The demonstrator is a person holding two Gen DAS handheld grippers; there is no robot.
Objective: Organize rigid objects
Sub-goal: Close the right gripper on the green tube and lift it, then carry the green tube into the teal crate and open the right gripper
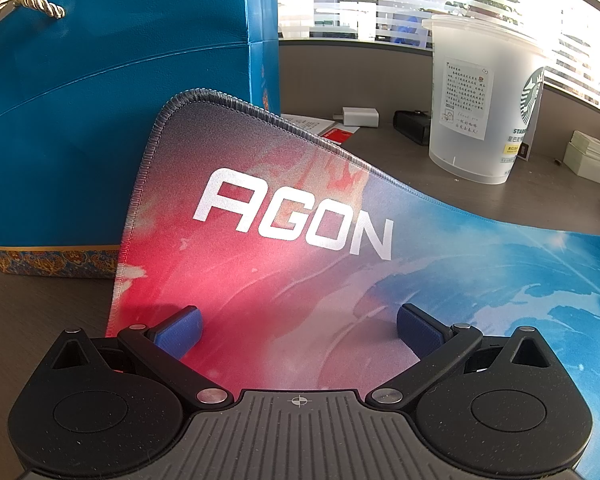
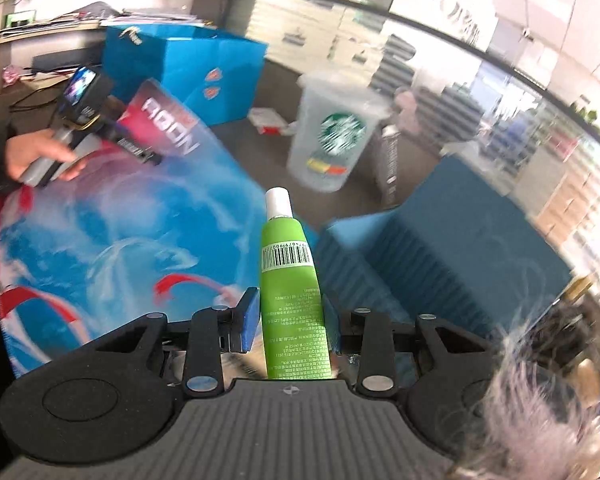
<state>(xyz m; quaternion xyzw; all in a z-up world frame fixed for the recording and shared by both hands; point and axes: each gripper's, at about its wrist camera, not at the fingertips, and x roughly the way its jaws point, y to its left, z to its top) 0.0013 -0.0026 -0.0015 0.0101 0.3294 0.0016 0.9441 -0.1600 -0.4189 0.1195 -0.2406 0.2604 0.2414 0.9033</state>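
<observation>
My right gripper is shut on a green tube with a white cap and a barcode, held above the desk with its cap pointing forward. A red and blue AGON mouse pad lies on the desk, its far left corner curled up against a blue gift bag. My left gripper is open and empty, low over the pad's near part. In the right wrist view the pad lies left of the tube and the left gripper is over its far corner.
A clear Starbucks cup stands on the desk at the right; it also shows in the right wrist view. A white charger, a black item and white boxes lie behind. A dark blue box sits to the tube's right.
</observation>
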